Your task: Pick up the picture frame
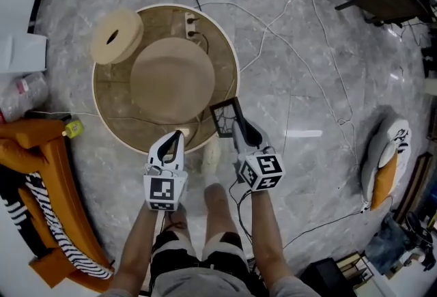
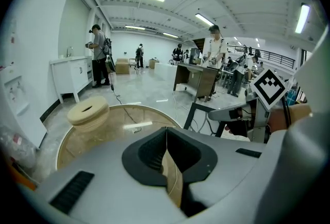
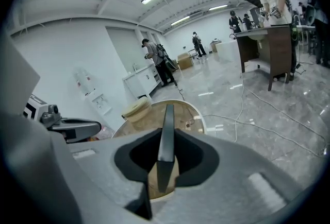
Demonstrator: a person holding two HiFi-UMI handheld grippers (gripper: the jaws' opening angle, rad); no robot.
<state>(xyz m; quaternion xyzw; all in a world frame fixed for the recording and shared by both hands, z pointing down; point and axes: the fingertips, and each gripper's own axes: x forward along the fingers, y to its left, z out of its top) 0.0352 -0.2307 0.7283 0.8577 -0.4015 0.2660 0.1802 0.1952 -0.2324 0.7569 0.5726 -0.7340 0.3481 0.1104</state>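
Foam ring (image 1: 116,36) and power strip (image 1: 192,24) sit at the round table's (image 1: 95,87) far edge. Right gripper (image 1: 237,126) clamps the picture frame (image 1: 226,117) edge-on; left gripper (image 1: 175,137) closed, empty.

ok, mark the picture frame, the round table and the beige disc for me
picture frame (image 1: 226,118): head view, middle of its face.
round table (image 1: 115,101): head view, bare top at left.
beige disc (image 1: 128,31): head view, top face beside its hole.

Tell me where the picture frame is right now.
Head view, just right of centre: the picture frame is clamped edge-on in the right gripper, by the near right edge of the round table.
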